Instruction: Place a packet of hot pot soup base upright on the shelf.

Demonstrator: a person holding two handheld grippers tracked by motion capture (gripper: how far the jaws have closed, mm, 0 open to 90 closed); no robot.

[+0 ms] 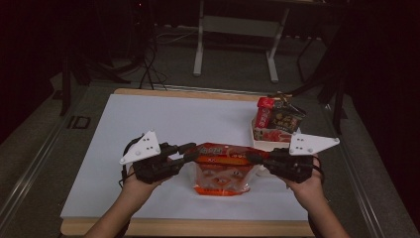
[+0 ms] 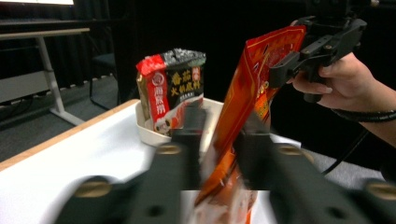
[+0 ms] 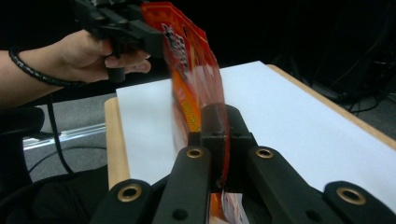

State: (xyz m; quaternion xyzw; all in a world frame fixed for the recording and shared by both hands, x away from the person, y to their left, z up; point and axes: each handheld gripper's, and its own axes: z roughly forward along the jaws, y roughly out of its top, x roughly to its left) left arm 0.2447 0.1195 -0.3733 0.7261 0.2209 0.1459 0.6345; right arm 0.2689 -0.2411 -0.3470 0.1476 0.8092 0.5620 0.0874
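Holding an orange snack bag (image 1: 221, 167) up by its two ends, the person is keeping it stretched between both tools above the white desk (image 1: 163, 119), near the front edge. The right tool (image 1: 257, 158) is pinching the bag's right end, its jaws pressed together on the foil, as the right gripper view shows with the packet's edge caught between the black pads. The left tool (image 1: 190, 151) is sitting at the bag's left end with the foil between its jaws; in the left gripper view the jaws are standing a little apart around the crumpled edge, and whether the pads are pressing on it cannot be told through the blur. Toward the far right of the desk a white tray (image 1: 257, 138) is sitting, well apart from the bag's lower edge, and it is carrying upright packets: a red and black noodle packet (image 2: 172, 88) with printed characters is leaning at its near side, and other red wrappers are standing behind it in the high view.
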